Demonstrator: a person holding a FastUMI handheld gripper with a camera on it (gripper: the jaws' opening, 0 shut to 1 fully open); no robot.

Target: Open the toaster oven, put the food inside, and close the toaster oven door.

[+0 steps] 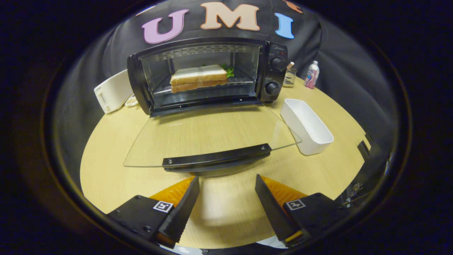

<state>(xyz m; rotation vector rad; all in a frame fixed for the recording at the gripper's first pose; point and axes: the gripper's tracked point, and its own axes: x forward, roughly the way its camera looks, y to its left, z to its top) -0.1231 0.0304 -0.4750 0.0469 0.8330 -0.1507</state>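
The toaster oven stands at the back of the wooden table, and everything else sits around it. Its glass door is folded fully down toward the gripper, the dark handle at its near edge. Inside the oven, on the rack, lies the sandwich. The gripper hangs just in front of that handle, fingers spread apart and holding nothing. A white tray lies right of the oven, a small bottle behind it, a white box to the left.
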